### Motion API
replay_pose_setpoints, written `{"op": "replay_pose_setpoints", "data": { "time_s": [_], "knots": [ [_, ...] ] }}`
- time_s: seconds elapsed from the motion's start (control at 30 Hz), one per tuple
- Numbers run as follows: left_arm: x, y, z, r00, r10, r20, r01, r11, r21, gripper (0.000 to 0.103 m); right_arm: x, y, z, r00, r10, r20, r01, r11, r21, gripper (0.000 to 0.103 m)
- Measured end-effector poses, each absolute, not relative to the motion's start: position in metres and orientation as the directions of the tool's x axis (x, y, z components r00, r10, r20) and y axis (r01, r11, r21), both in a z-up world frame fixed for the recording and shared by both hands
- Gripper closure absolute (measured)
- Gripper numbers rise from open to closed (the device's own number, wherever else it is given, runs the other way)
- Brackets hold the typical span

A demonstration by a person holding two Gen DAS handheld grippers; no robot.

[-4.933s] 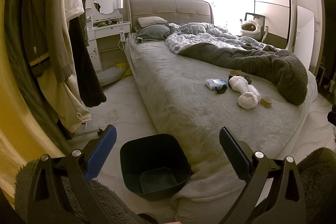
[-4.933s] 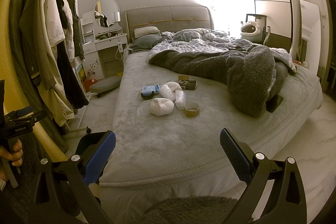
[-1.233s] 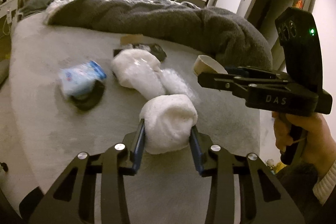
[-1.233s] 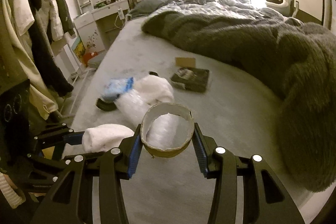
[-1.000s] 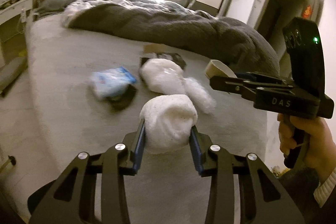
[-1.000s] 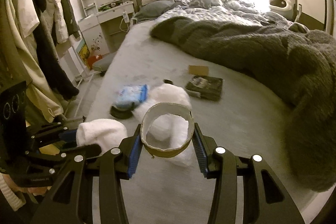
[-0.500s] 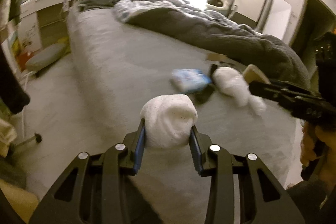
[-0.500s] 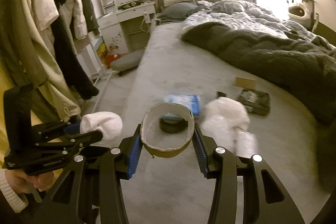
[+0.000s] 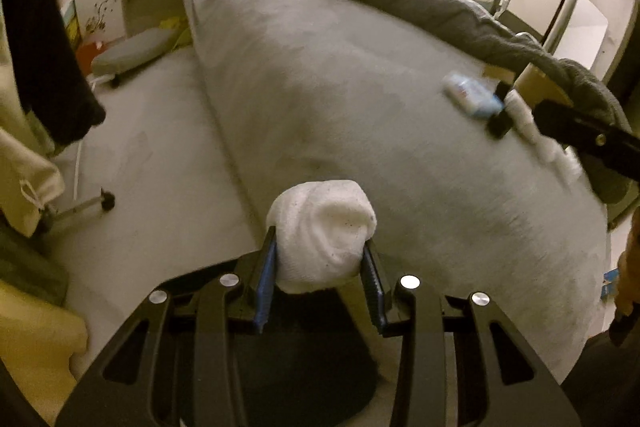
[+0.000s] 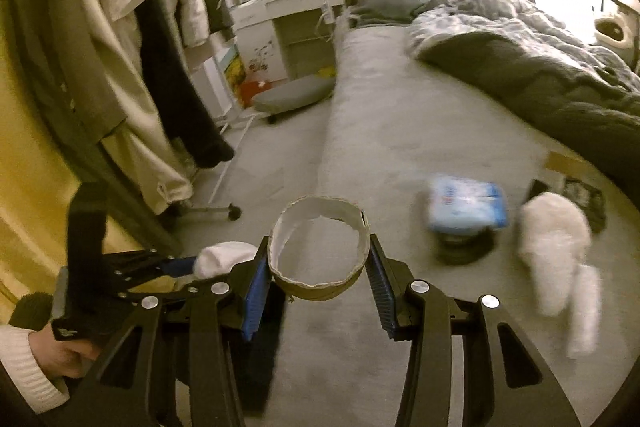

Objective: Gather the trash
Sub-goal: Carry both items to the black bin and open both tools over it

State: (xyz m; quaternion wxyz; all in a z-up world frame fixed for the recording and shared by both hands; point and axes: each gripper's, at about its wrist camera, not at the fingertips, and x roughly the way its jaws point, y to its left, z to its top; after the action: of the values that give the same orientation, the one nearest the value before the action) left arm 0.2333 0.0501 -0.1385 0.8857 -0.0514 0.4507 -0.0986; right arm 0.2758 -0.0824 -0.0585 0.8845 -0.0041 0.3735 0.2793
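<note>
My left gripper (image 9: 320, 259) is shut on a white crumpled wad (image 9: 324, 231) and holds it over the bed's near left edge, above the dark trash bin (image 9: 280, 359), which shows behind the fingers. The wad also shows in the right wrist view (image 10: 224, 257). My right gripper (image 10: 318, 267) is shut on an empty cardboard tape ring (image 10: 318, 255) above the bed (image 10: 400, 155). On the bed lie a blue-white packet (image 10: 464, 203) on a black lid (image 10: 460, 251), and a white plastic bundle (image 10: 556, 227).
A dark grey blanket (image 10: 560, 83) covers the bed's far right. A rack of hanging coats (image 10: 120, 47) stands left, its wheeled foot (image 10: 234, 213) on the floor. A grey cushion stool (image 10: 292, 99) and a white dresser (image 10: 296, 23) stand beyond.
Both grippers have swung left, away from the trash pile toward the bed's left edge. The left one, still holding the wad, now hangs over the bin. The right keeps the tape ring.
</note>
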Motion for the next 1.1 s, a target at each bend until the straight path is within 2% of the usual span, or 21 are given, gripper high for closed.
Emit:
{"op": "replay_pose_setpoints", "data": {
  "time_s": [0.37, 0.5, 0.7, 0.8, 0.93, 1.1],
  "knots": [
    [0.23, 0.099, -0.192, 0.444, -0.168, -0.88, 0.032, 0.985, -0.171, 0.061, 0.273, -0.022, -0.081, 0.452, 0.543, -0.707, -0.548, 0.795, 0.26, 0.057],
    [0.227, 0.118, -0.223, 0.34, -0.185, -0.922, -0.015, 0.979, -0.202, 0.06, 0.271, -0.001, -0.092, 0.411, 0.54, -0.735, -0.563, 0.784, 0.261, 0.057],
    [0.216, 0.134, -0.247, 0.265, -0.231, -0.936, -0.05, 0.966, -0.253, 0.058, 0.276, 0.018, -0.107, 0.372, 0.527, -0.764, -0.556, 0.786, 0.27, 0.057],
    [0.214, 0.138, -0.249, 0.257, -0.237, -0.937, -0.047, 0.965, -0.257, 0.055, 0.28, 0.026, -0.115, 0.354, 0.515, -0.78, -0.549, 0.79, 0.272, 0.057],
    [0.208, 0.147, -0.247, 0.256, -0.254, -0.933, -0.047, 0.96, -0.275, 0.042, 0.282, 0.037, -0.127, 0.332, 0.494, -0.803, -0.544, 0.796, 0.265, 0.057],
    [0.209, 0.159, -0.233, 0.29, -0.245, -0.925, -0.048, 0.962, -0.27, 0.04, 0.284, 0.047, -0.14, 0.31, 0.473, -0.825, -0.54, 0.802, 0.257, 0.057]
  ]
}}
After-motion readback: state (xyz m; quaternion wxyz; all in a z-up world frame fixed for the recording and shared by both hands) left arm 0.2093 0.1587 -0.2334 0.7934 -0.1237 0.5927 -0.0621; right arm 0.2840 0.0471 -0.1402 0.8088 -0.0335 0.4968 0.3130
